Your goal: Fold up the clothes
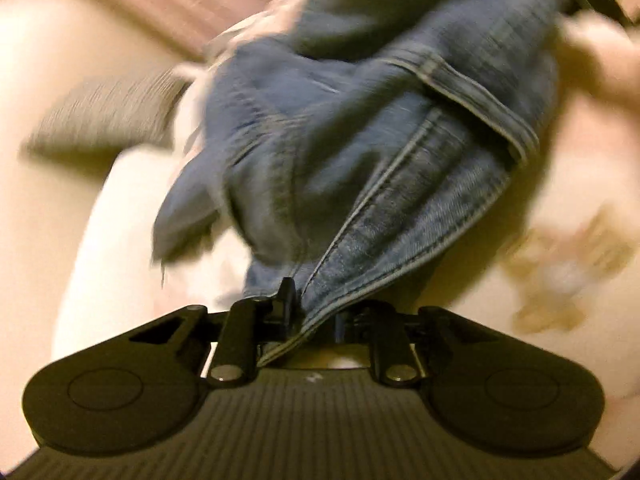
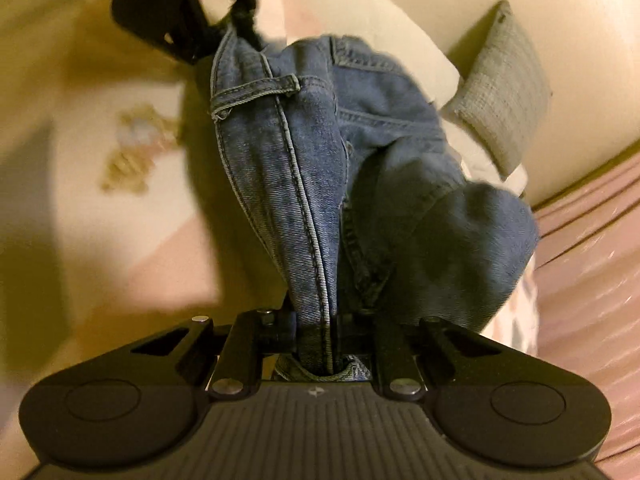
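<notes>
Spanning both claws, blue jeans (image 2: 320,184) hang taut above the bed (image 2: 72,184), long axis running from right gripper (image 2: 318,344) to left gripper (image 1: 296,312), each clenched on denim.

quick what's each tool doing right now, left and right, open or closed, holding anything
Left tool: closed on the waistband edge of the jeans.
Right tool: closed on a bunched seam of the same jeans, which hang between the two.
</notes>
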Demonstrator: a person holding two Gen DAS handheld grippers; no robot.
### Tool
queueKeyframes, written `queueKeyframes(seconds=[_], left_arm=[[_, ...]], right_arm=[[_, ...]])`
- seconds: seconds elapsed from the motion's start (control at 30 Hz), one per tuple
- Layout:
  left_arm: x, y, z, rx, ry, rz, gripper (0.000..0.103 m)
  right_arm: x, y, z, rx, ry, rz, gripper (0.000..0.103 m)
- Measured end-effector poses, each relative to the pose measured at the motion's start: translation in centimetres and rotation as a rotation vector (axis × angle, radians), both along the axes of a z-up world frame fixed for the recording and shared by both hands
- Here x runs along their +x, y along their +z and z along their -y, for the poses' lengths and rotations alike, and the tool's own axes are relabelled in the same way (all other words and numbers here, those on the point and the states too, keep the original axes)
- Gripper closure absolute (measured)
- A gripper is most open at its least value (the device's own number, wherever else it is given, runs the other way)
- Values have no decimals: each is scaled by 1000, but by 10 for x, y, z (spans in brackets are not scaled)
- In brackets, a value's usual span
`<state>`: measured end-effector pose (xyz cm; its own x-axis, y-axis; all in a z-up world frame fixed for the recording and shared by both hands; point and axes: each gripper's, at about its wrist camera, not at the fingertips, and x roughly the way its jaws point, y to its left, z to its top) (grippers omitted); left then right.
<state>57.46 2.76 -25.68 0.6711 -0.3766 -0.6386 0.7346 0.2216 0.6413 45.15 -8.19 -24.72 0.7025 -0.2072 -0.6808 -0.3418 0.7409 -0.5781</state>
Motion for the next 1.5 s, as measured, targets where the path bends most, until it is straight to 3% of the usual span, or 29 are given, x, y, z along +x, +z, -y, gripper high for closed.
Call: queueKeyframes(seconds=[0.2,0.33,0.43,0.53,0.67,0.77,0.9,1.03,1.1,1.17,1.23,1.33,1.37,1.43,1.5], left_arm=[[-58,64,-37,-200,215,-161,95],[-97,95,-70,-352,389,-222,95],[-131,123,-81,-460,475,-229,95],[-173,164,-96,-541,470,-153,94],[-239,248,-89,-628,385,5,94],[-293,323,-52,-650,231,146,94],[-379,407,38,-656,-54,309,94],[-477,452,151,-679,-347,335,94],[-527,456,215,-671,-474,247,94],[-574,446,282,-617,-565,119,94],[-620,422,338,-510,-642,-37,88],[-677,361,373,-354,-749,-311,82],[-686,338,375,-317,-765,-383,81],[-693,295,373,-259,-726,-499,80],[-672,252,367,-220,-607,-596,79]], right_arm=[[-59,63,-3,257,-1,-83,88],[-106,98,-11,426,11,-120,88],[-141,124,-16,534,12,-114,88],[-179,160,-12,641,18,-76,88],[-245,225,-6,818,57,40,89],[-290,276,19,988,60,165,88],[-368,330,78,1164,-11,372,88],[-481,362,152,1274,-136,597,88],[-546,367,186,1304,-254,711,88],[-610,359,221,1333,-450,787,88],[-672,332,251,1350,-724,819,88],[-753,257,288,1343,-1288,775,80],[-776,227,299,1323,-1466,740,66],[-817,169,311,1229,-1825,654,63],[-844,131,304,1169,-1980,624,63]])
